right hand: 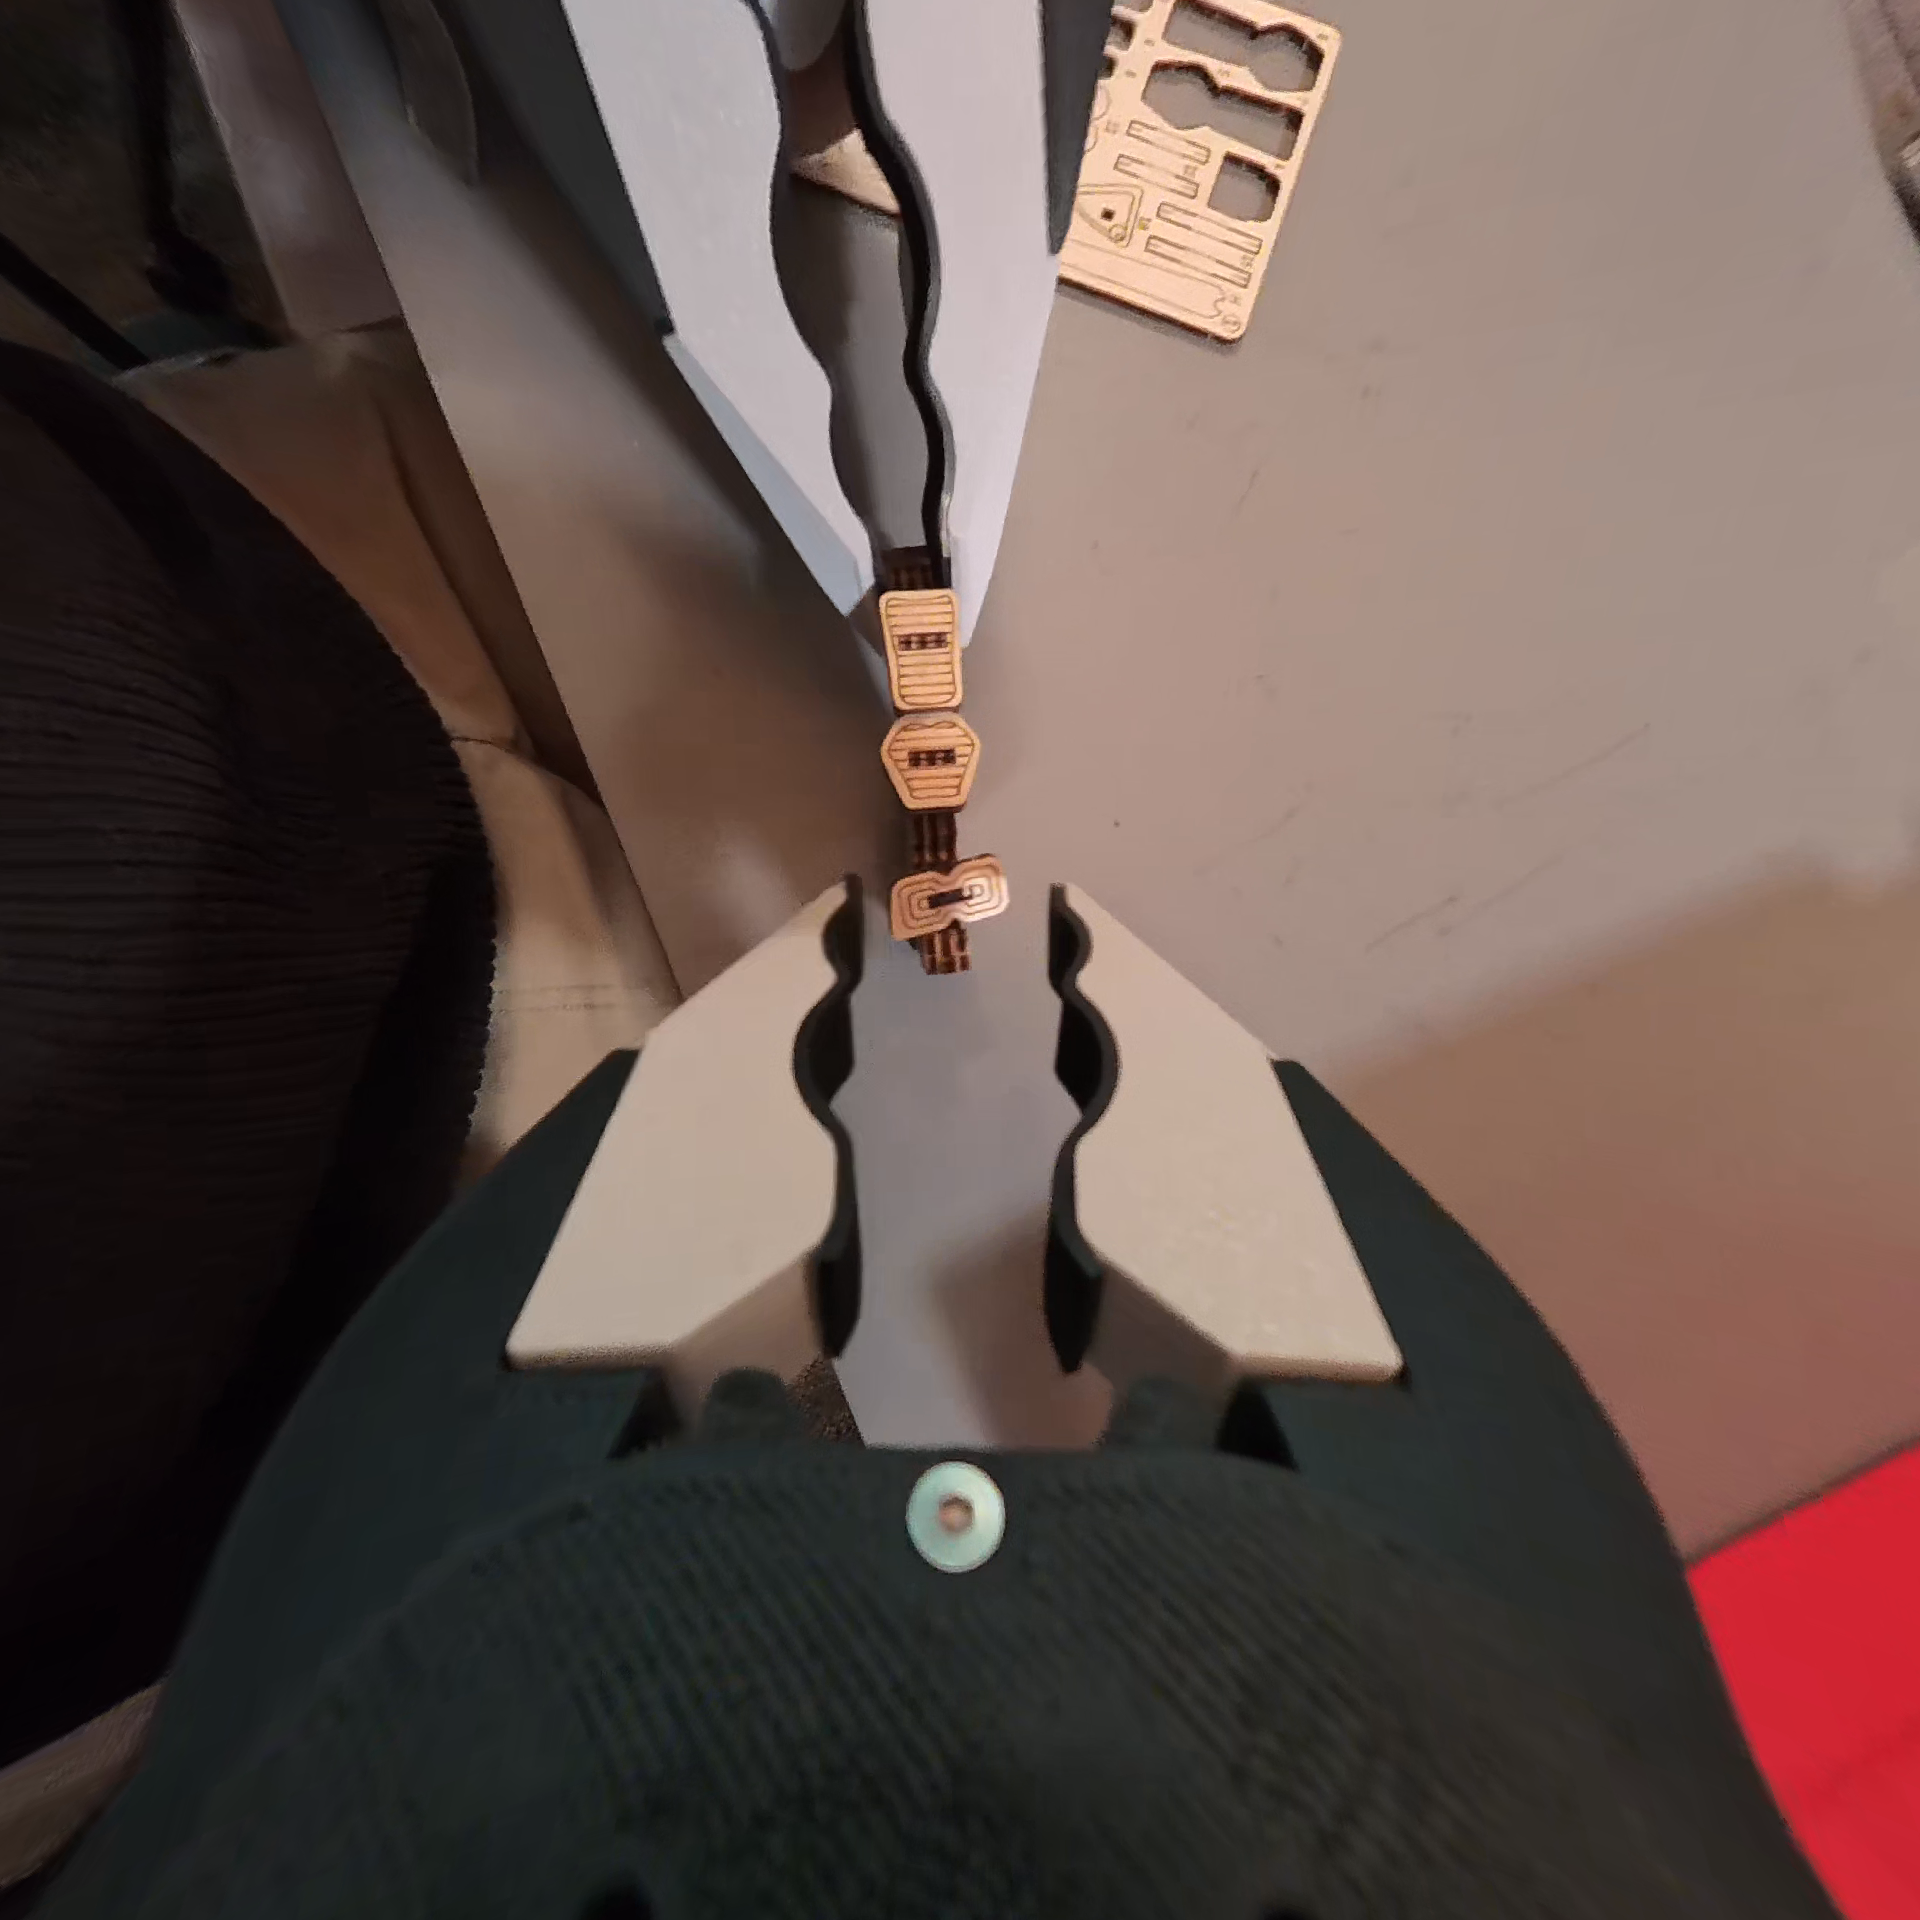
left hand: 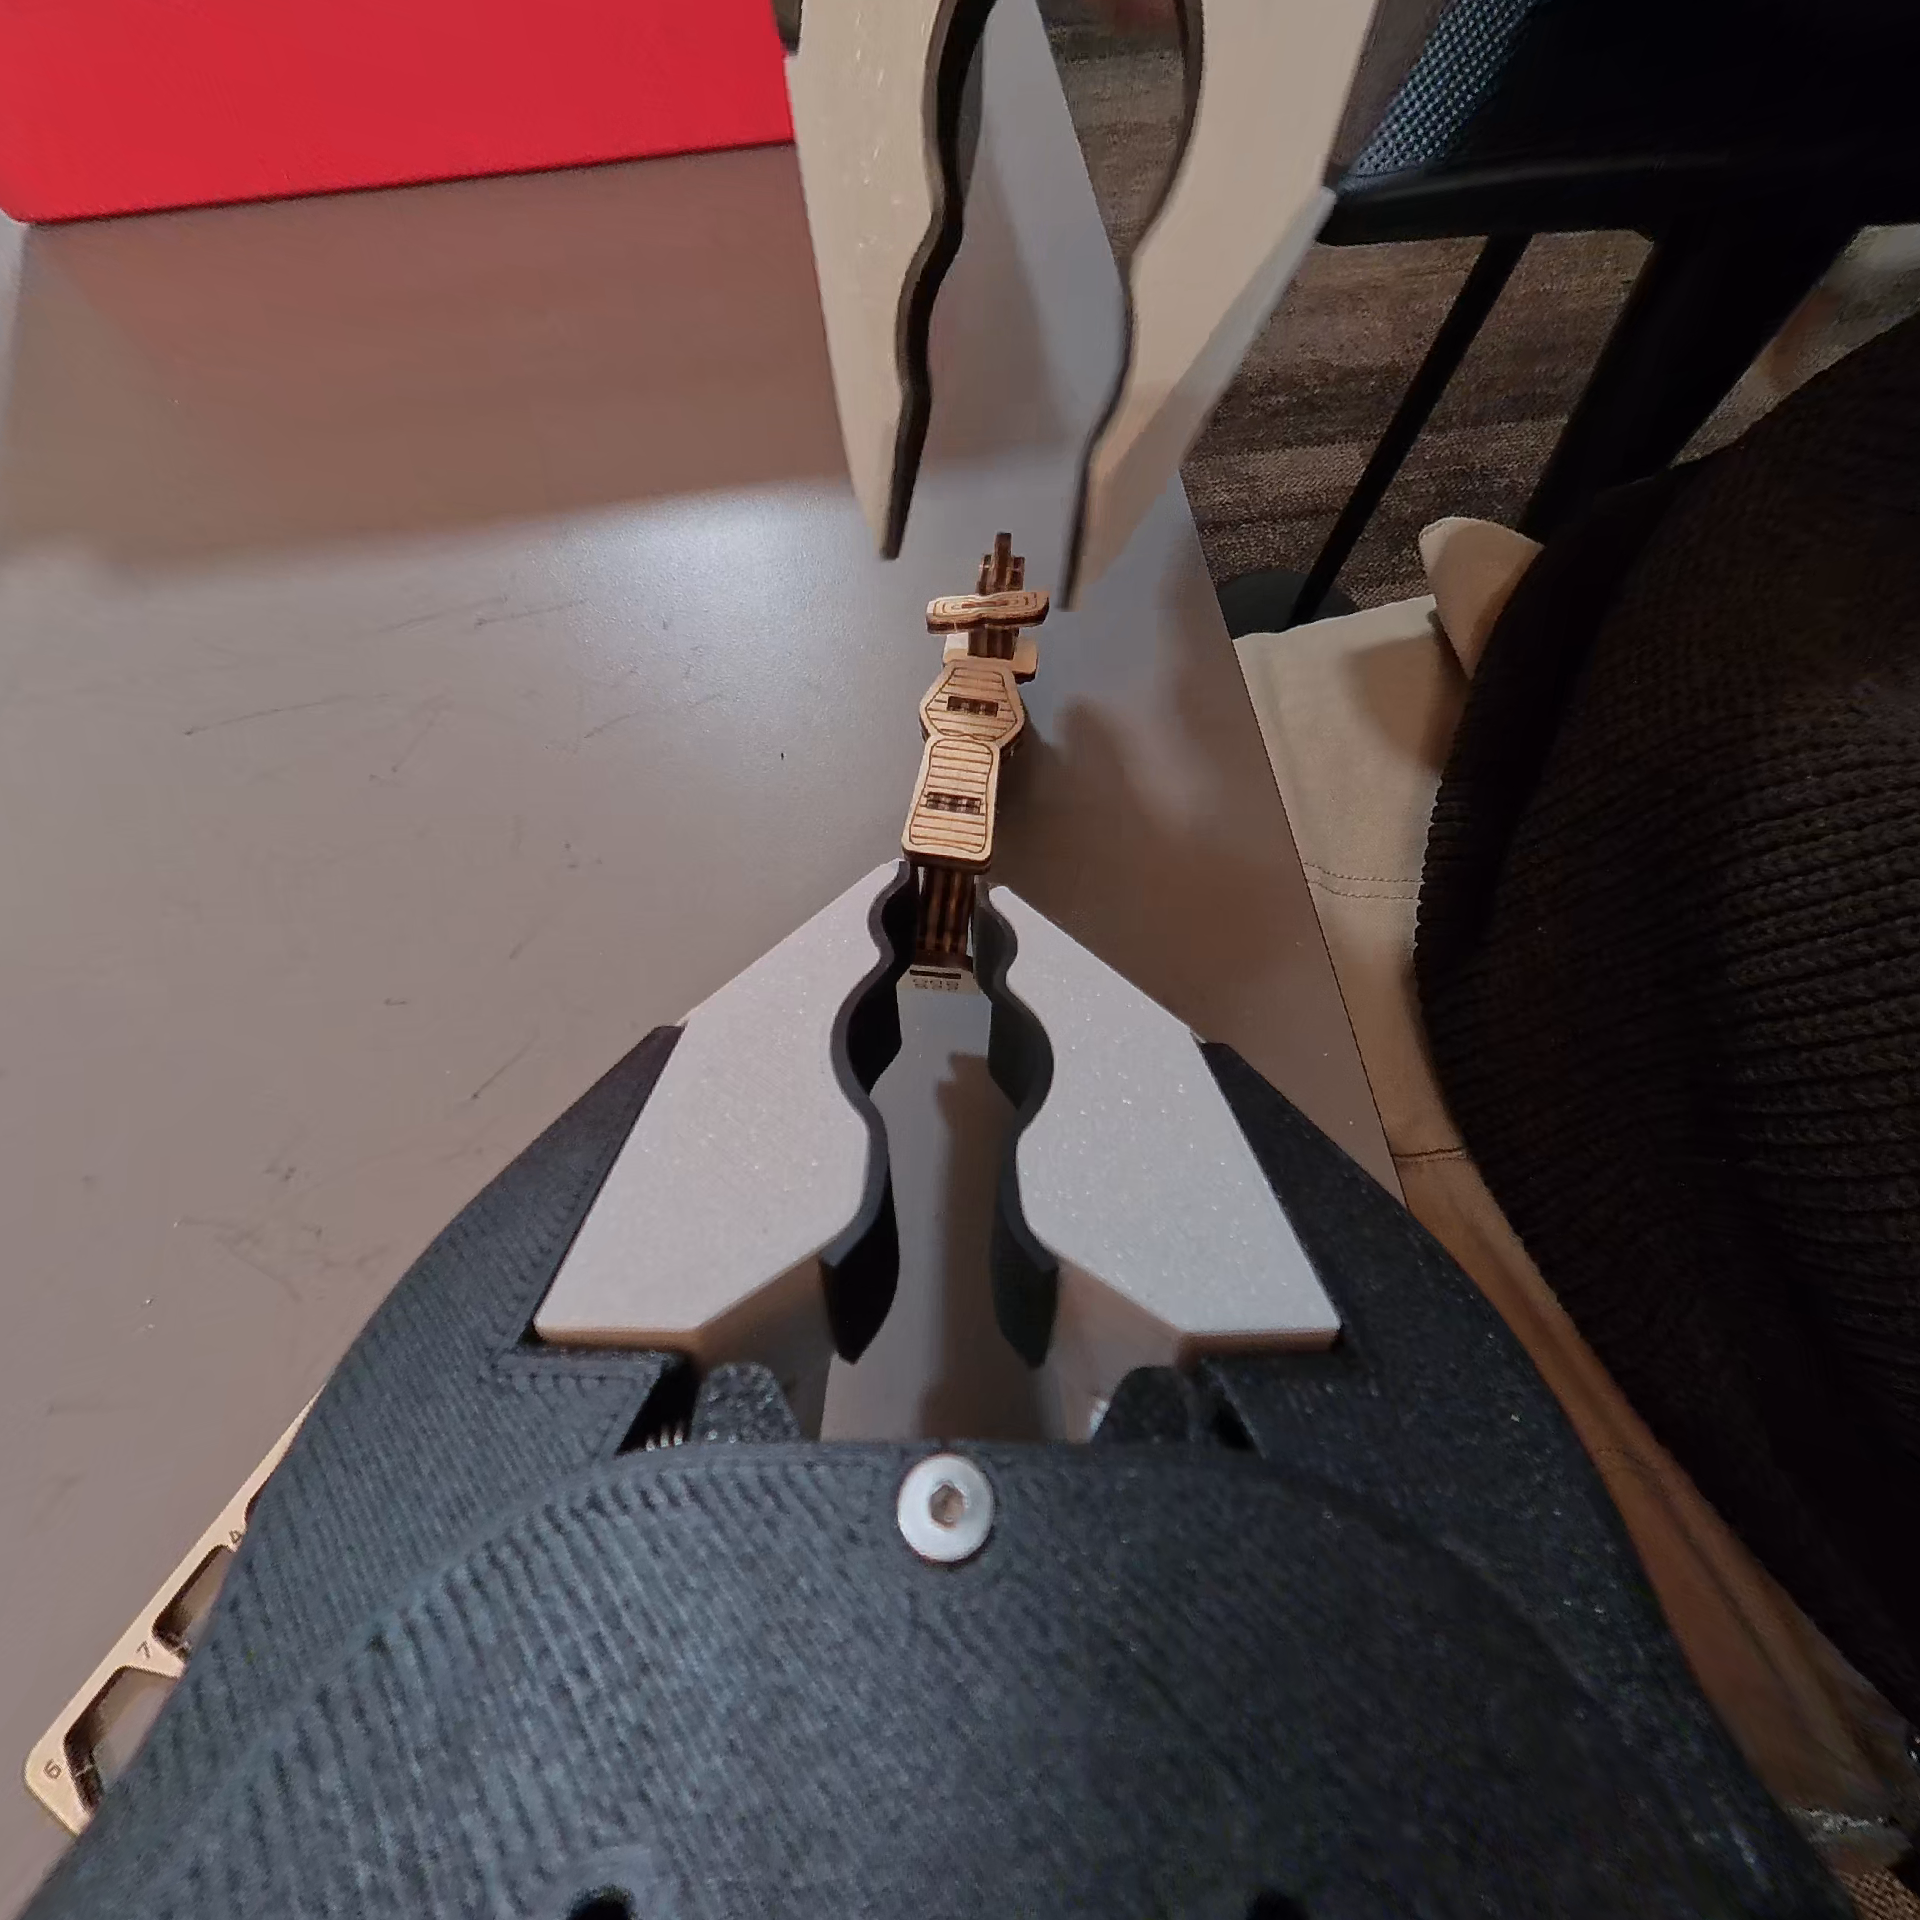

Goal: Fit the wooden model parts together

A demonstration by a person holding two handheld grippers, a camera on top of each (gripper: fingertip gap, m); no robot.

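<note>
A slim wooden model point(left hand: 961, 748) of stacked strips carries three small engraved plates along its top. My left gripper point(left hand: 943, 904) is shut on its near end and holds it out level above the grey table point(left hand: 416, 779). My right gripper point(left hand: 977, 566) comes in from the far side, open, its fingertips either side of the model's far end without touching. In the right wrist view the model point(right hand: 930, 769) runs from the left gripper point(right hand: 920, 561) towards my open right gripper point(right hand: 954, 904), and its end plate point(right hand: 951, 896) sits between the fingertips.
A wooden parts sheet point(right hand: 1195, 177) with cut-out holes lies on the table behind the left gripper; its corner shows in the left wrist view point(left hand: 125, 1704). A red box point(left hand: 395, 94) stands at the table's far side. A person in a dark knit top point(left hand: 1683, 935) sits at the table edge. Across from one pair of fingers to the other is roughly 6 centimeters.
</note>
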